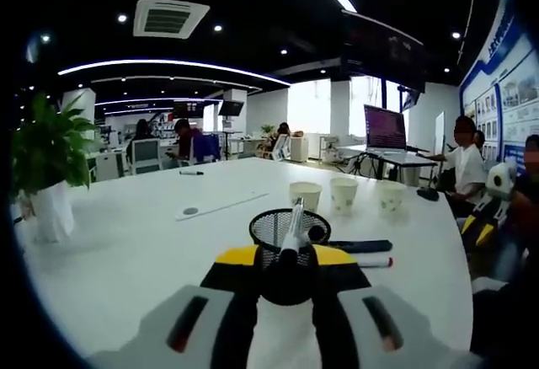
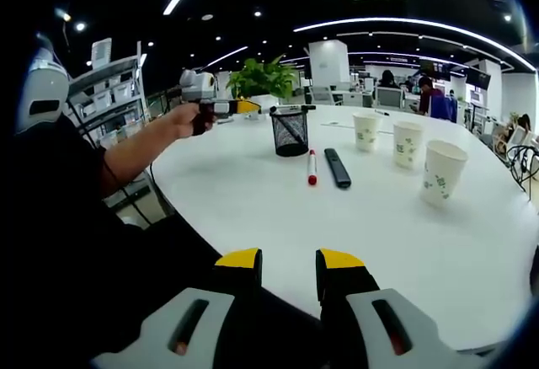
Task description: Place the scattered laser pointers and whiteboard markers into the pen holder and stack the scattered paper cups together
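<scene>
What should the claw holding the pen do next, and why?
Probably open the left claw and let go. It grips a silver pen-shaped pointer right over the mouth of the black mesh pen holder, tip aimed downward, so a release should drop it in. After that, a red-capped marker and a black marker lie on the white table beside the holder, waiting.

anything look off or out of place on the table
Nothing spilled or damaged. A red-capped marker and a black laser pointer lie loose beside the mesh pen holder, and three paper cups stand unstacked.
</scene>
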Demonstrator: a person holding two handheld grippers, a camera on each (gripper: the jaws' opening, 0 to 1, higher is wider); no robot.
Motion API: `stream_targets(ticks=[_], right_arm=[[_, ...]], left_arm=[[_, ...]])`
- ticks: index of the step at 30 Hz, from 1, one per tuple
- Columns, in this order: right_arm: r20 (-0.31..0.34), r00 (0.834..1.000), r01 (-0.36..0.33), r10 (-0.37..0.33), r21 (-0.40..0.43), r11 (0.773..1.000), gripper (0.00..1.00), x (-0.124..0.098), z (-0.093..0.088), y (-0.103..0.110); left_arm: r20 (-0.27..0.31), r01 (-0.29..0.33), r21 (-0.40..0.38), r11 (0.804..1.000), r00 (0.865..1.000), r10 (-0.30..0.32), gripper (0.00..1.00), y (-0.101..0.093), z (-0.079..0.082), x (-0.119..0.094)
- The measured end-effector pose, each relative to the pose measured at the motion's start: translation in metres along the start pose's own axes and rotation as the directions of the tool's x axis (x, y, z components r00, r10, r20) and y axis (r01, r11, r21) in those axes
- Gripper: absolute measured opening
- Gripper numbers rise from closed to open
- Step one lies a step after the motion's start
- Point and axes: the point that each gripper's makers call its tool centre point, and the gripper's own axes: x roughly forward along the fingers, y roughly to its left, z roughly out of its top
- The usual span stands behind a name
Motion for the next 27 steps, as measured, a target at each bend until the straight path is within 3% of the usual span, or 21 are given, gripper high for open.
stream_targets(ticks=[19,27], right_arm=[[-0.006,1.0,0.014,-0.014,0.008,1.0,0.29,-0.003,-0.003,-0.006],[-0.005,1.0,0.016,-0.016,0.011,1.0,0.29,-0.003,-0.003,-0.008]], left_arm=[[0.015,0.011,0.0,1.0,1.0,-0.011,0.21,-0.003,-0.005,0.013],[0.007,0.011,0.012,1.0,1.0,-0.011,0.13,-0.004,-0.005,0.016]])
